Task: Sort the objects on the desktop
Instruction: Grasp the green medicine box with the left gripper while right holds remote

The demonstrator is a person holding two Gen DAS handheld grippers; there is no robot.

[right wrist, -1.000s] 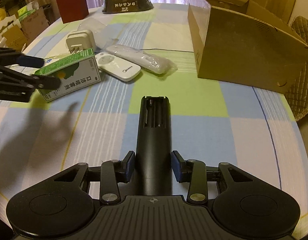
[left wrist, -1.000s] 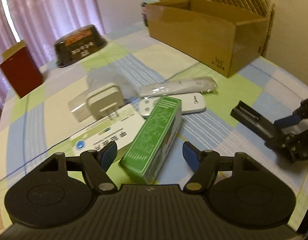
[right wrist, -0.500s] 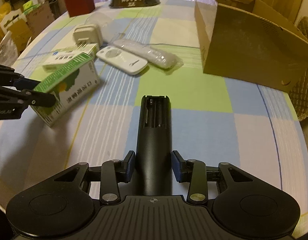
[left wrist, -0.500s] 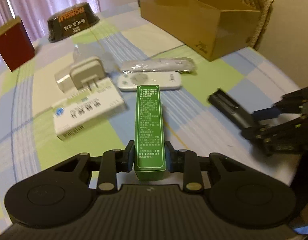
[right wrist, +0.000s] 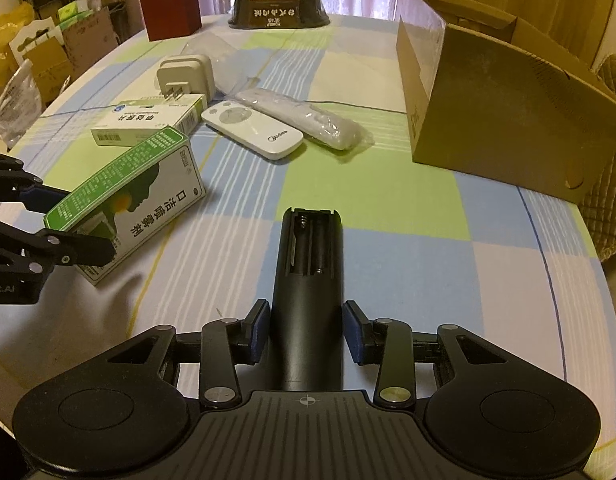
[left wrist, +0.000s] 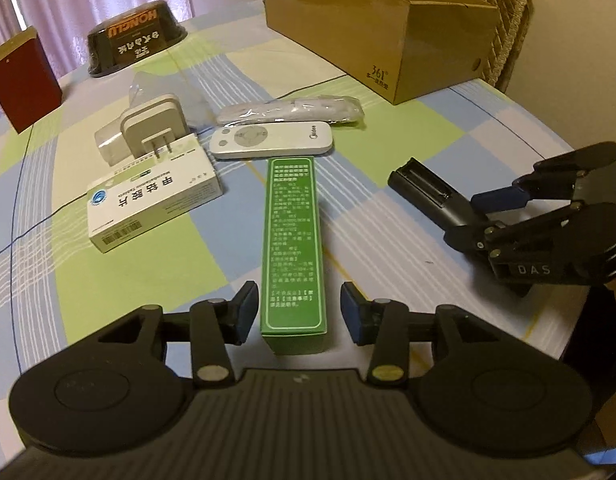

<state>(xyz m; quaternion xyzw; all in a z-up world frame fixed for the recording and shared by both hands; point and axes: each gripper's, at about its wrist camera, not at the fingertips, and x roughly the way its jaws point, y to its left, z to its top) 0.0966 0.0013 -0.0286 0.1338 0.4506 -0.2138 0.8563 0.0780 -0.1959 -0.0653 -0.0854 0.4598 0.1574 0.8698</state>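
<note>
My left gripper point(left wrist: 295, 312) straddles the green box point(left wrist: 292, 240), fingers apart, box resting on the tablecloth point(left wrist: 388, 136). My right gripper point(right wrist: 306, 332) brackets the black remote point(right wrist: 308, 280), seemingly loosely.

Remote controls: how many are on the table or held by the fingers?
3. A black remote lies between the right gripper's fingers; a white remote lies mid-table; a plastic-wrapped remote lies just behind it. The cardboard box may hide more.

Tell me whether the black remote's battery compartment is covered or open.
Open. The black remote, between the right gripper's jaws, shows an exposed battery bay with no cover fitted.
</note>
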